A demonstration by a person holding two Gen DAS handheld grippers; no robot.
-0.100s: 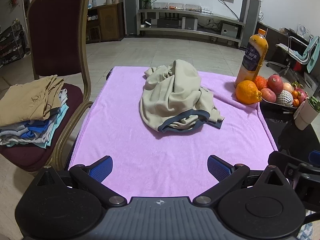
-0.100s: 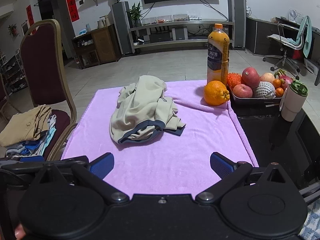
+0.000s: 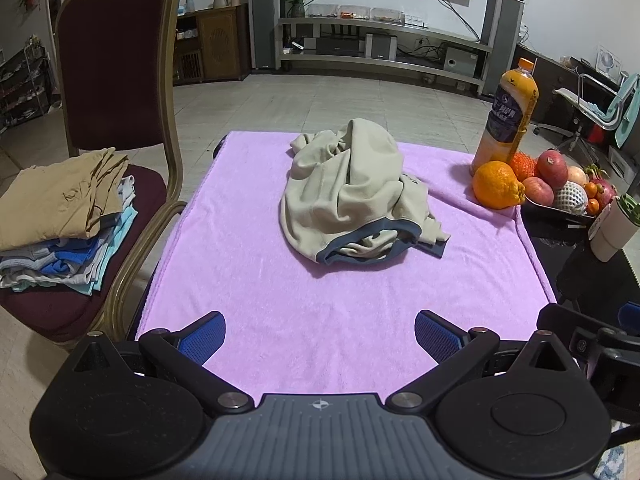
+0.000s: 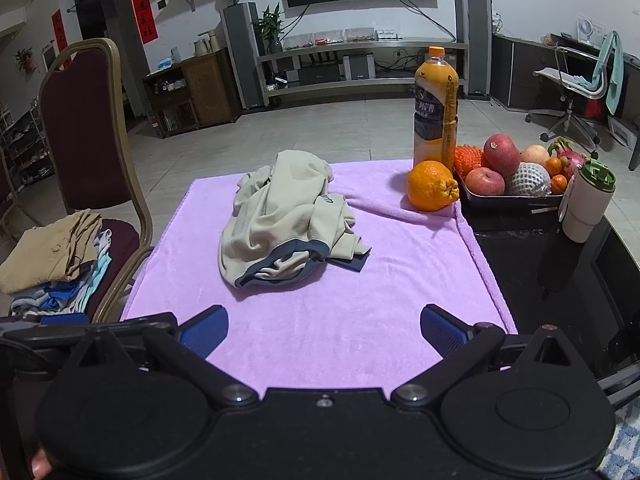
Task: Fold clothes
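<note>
A crumpled beige garment with a dark blue-grey band lies in a heap in the middle of the pink towel that covers the table. My left gripper hovers over the towel's near edge, open, with nothing between its blue pads. My right gripper stands beside it, also open and empty, well short of the garment. A pile of folded clothes rests on the chair seat to the left.
A dark red chair with a gold frame stands left of the table. At the right are an orange juice bottle, a loose orange, a fruit tray and a white cup.
</note>
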